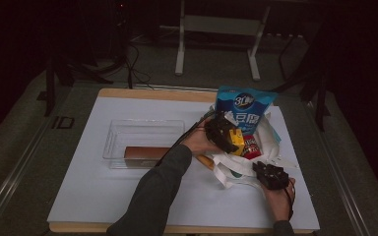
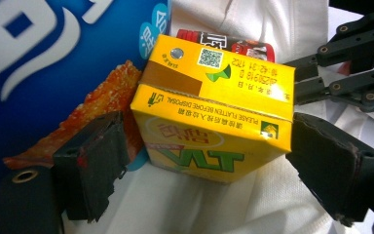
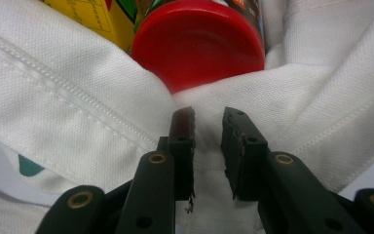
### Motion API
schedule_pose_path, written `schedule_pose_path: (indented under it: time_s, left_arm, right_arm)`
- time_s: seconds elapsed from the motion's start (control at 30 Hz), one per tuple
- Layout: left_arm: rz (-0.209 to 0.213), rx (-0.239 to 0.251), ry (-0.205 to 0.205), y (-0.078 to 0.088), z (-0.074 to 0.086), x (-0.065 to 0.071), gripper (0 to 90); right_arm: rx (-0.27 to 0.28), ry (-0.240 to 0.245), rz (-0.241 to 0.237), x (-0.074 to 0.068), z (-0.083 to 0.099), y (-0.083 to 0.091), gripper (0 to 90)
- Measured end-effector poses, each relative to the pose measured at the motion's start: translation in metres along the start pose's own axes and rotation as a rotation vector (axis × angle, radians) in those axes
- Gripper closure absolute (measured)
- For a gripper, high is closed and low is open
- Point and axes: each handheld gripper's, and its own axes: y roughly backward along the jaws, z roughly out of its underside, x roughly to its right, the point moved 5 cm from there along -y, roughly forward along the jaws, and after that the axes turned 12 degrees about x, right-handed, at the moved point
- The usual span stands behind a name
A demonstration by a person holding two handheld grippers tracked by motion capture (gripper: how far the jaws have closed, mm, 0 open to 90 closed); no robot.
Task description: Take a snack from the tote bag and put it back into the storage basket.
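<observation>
Two grippers work at one white cloth bag (image 1: 236, 167) on the tabletop (image 1: 103, 196). Nearest the person, the right gripper (image 1: 270, 175) has its jaws drawn close on a fold of the bag's rim, and in the right gripper view the cloth (image 3: 207, 146) bunches up between them, so it looks pinched. That fabric is soft and limp; I judge it gives no firm edge and needs holding at the stitched hem to keep the mouth open.

Just beyond, the left gripper (image 1: 223, 132) hangs over the bag with its jaws spread wide on either side of a yellow drink carton (image 2: 214, 117). The pads stand apart from the carton's sides, so it is not gripped. The carton rests in the bag's mouth on the cloth, beside a red-lidded jar (image 3: 199, 41) and against a blue snack packet (image 1: 243, 105). I take it for a light, fairly stiff box that dents if squeezed hard, with smooth printed faces; the two flat narrow sides are the best place to hold it.

Farther left, a clear plastic tray (image 1: 142, 140) holds a brown block (image 1: 145, 152), well apart from the bag.

How deep the bag goes and what lies under the carton is hidden by folds. The jar's label is cut off, and the room beyond the tabletop is too dark to read.
</observation>
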Motion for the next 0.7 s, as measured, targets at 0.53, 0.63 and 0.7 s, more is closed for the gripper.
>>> schedule_pose_path:
  time_s: [0.53, 0.63, 0.7]
  left_arm:
    - [-0.034, -0.052, -0.034, -0.018, 0.005, 0.003, 22.6]
    - [-0.044, -0.062, -0.035, -0.02, 0.005, 0.005, 22.6]
    - [-0.05, -0.075, -0.029, -0.02, 0.004, 0.005, 23.0]
  right_arm:
    - [0.0, 0.003, 0.001, 0.0, 0.0, 0.0, 74.6]
    - [-0.001, 0.005, 0.001, 0.0, 0.0, 0.0, 74.6]
    - [0.0, 0.005, 0.002, 0.0, 0.0, 0.0, 74.6]
